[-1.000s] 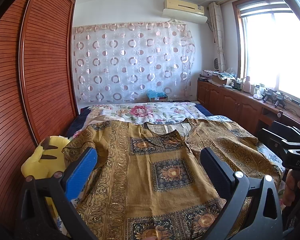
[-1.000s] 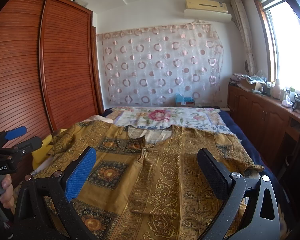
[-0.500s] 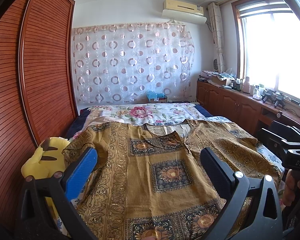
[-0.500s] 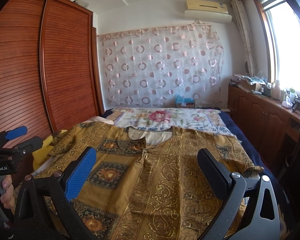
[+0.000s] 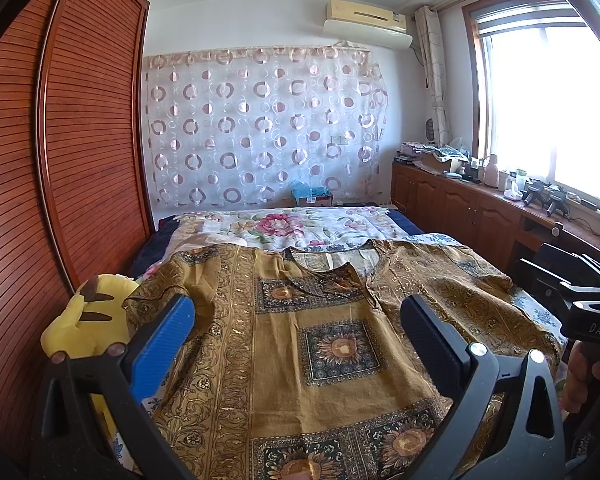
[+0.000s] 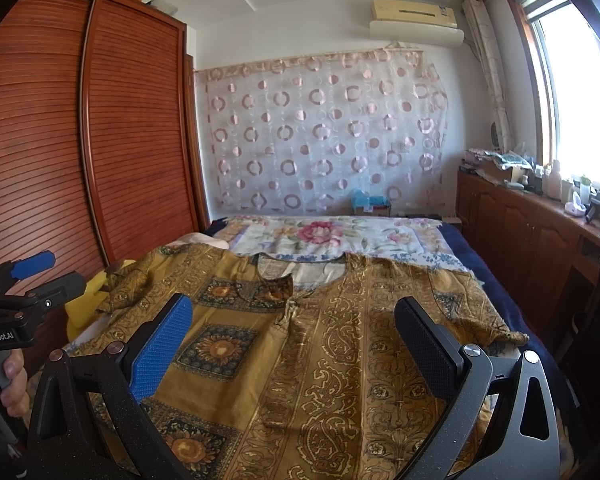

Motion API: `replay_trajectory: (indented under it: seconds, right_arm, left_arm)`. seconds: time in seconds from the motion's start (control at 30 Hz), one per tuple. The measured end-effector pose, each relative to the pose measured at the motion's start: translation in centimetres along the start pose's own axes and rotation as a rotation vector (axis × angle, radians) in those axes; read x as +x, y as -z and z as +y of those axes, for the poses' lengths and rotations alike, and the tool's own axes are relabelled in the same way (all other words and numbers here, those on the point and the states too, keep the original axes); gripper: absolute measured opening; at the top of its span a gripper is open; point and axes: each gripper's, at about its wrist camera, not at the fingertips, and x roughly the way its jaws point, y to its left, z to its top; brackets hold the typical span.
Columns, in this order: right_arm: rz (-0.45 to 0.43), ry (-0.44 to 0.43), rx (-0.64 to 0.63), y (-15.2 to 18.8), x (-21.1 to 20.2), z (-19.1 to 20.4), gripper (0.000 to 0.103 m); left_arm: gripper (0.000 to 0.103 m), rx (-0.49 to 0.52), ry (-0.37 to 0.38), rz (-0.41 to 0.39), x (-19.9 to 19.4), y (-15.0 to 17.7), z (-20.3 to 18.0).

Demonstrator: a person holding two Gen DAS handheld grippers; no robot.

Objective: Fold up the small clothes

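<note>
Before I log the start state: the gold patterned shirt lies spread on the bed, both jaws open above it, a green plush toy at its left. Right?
Not quite: the plush toy is yellow, as the left wrist view shows. The gold patterned shirt does lie spread on the bed, with both jaws open above it.

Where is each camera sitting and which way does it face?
Left wrist: on the left hand-held gripper, open, looking along the bed over the shirt; the right hand shows at the edge.
Right wrist: on the right hand-held gripper, open, facing likewise; the left hand shows.
Shared: shirt, curtain, wardrobe.
</note>
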Motion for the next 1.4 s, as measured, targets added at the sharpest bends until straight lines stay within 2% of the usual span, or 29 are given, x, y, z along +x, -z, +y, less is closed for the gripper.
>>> replay_trajectory:
  seconds: [0.37, 0.53, 0.77, 0.9, 1.2, 1.4]
  right_arm:
    - [0.023, -0.019, 0.003, 0.4, 0.4, 0.4, 0.103]
    - [0.053, -0.014, -0.050, 1.4, 3.0, 1.0, 0.103]
    - [0.101, -0.051, -0.092, 2.4, 6.5, 1.6, 0.103]
    - [0.143, -0.085, -0.091, 3.1, 8.5, 2.1, 0.103]
    - [0.230, -0.137, -0.128, 4.7, 12.1, 3.5, 0.103]
    - [0.263, -0.142, -0.165, 5.1, 13.6, 4.4, 0.103]
  left_arm:
    - [0.103, -0.013, -0.005, 0.043, 1.9, 1.6, 1.0]
    - [0.103, -0.005, -0.033, 0.087, 3.9, 2.7, 2.1]
    - [0.103, -0.003, -0.046, 0.149, 6.1, 4.0, 4.6]
    - [0.103, -0.010, -0.066, 0.179, 7.0, 4.7, 7.0]
    - [0.103, -0.050, -0.124, 0.262, 9.2, 5.8, 15.0]
    - [0.099, -0.138, -0.080, 0.336, 11.5, 6.5, 19.1]
